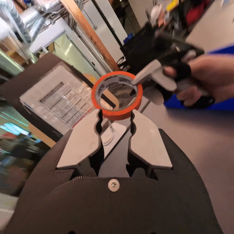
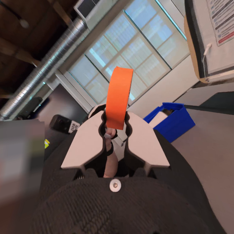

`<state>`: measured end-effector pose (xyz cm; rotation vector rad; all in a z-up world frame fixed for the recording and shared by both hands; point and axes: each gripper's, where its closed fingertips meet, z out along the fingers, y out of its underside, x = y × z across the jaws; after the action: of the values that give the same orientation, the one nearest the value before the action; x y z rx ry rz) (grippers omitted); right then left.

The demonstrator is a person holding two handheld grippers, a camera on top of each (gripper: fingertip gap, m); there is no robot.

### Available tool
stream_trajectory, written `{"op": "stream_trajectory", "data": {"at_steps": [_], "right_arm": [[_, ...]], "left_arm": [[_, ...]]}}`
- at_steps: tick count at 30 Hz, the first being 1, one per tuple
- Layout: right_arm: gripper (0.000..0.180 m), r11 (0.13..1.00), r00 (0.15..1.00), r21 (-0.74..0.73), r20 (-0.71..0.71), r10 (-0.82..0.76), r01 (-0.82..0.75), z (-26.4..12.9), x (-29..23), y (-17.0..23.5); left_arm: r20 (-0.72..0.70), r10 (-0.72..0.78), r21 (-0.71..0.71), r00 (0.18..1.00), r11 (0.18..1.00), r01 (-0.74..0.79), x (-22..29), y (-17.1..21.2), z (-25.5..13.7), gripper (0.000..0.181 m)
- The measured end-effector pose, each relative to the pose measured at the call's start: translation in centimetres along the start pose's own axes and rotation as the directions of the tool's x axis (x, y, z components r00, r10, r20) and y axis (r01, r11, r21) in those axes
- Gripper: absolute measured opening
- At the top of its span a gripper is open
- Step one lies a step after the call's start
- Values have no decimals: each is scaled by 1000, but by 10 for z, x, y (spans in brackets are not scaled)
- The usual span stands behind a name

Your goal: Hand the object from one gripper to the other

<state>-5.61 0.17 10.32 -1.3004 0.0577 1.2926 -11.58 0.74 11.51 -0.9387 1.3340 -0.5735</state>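
A: Where is the orange tape roll (image 1: pixel 117 95) now?

B: It is hanging in the air above the counter (image 1: pixel 189 145). The right gripper (image 2: pixel 114 118) is clamping its band, edge toward the camera. The left gripper (image 1: pixel 115 112) is standing half open, fingers on both sides of the lower rim.

A: How will it handle?

B: I am judging it light and stiff. Pinching across the band's width seems safest; the smooth face may slip.
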Motion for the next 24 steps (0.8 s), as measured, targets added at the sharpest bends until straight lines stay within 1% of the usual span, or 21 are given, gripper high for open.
{"op": "stream_trajectory", "data": {"at_steps": [1,2,3,5,6,8,10,11,13,15,16,17,18,19,20,21,22,23,24], "right_arm": [[29,1000,1000,23,23,-1,0,-3,-2,-5],[29,999,999,42,45,-9,7,-5,-4,-9],[29,998,998,53,62,-24,21,-6,-8,-11],[29,996,993,55,91,-70,65,-3,-16,-10],[29,994,990,51,103,-99,94,0,-21,-7],[29,986,978,42,130,-166,162,5,-32,-2],[29,975,961,30,164,-223,221,10,-43,5],[29,970,953,25,183,-242,242,11,-47,7],[29,964,940,23,213,-265,266,13,-54,11],[29,966,938,-9,242,-248,257,15,-55,16],[29,968,940,-27,245,-237,251,16,-53,17],[28,965,948,-56,208,-241,257,17,-46,18],[33,953,951,-85,139,-276,290,17,-35,18],[53,934,938,-96,60,-341,345,16,-26,14],[62,901,905,-103,-19,-425,421,12,-19,7],[64,851,848,-123,-87,-522,511,8,-15,1],[65,782,769,-157,-149,-622,603,3,-14,-6],[67,695,667,-205,-196,-719,689,-2,-16,-12],[67,597,557,-256,-217,-802,760,-5,-21,-15]], "left_arm": [[-18,-140,31,990,990,141,-9,-3,-3,42],[-58,-281,51,958,958,284,-16,-4,-5,44],[-122,-406,53,906,908,415,-18,-4,-6,50],[-289,-589,23,755,784,621,-12,-4,-4,65],[-366,-645,-15,671,725,689,-6,-4,-2,68],[-477,-701,-91,531,640,763,9,-5,2,72],[-558,-711,-117,429,579,807,18,-11,2,72],[-587,-706,-120,397,561,819,21,-14,1,69],[-640,-671,-107,374,560,822,24,-19,-3,49],[-679,-624,-60,387,572,818,24,-25,-9,30],[-676,-610,-38,413,588,808,22,-25,-10,30],[-657,-599,-18,458,620,785,20,-23,-9,28],[-620,-584,2,524,667,745,18,-18,-6,28],[-564,-559,25,608,725,688,14,-11,-3,28],[-487,-513,49,707,792,609,10,-3,1,29],[-400,-442,64,803,860,506,6,5,5,28],[-314,-350,68,883,919,389,2,12,8,28],[-239,-255,63,937,959,277,-1,18,10,28],[-190,-176,52,966,981,189,-1,22,12,28]]}}
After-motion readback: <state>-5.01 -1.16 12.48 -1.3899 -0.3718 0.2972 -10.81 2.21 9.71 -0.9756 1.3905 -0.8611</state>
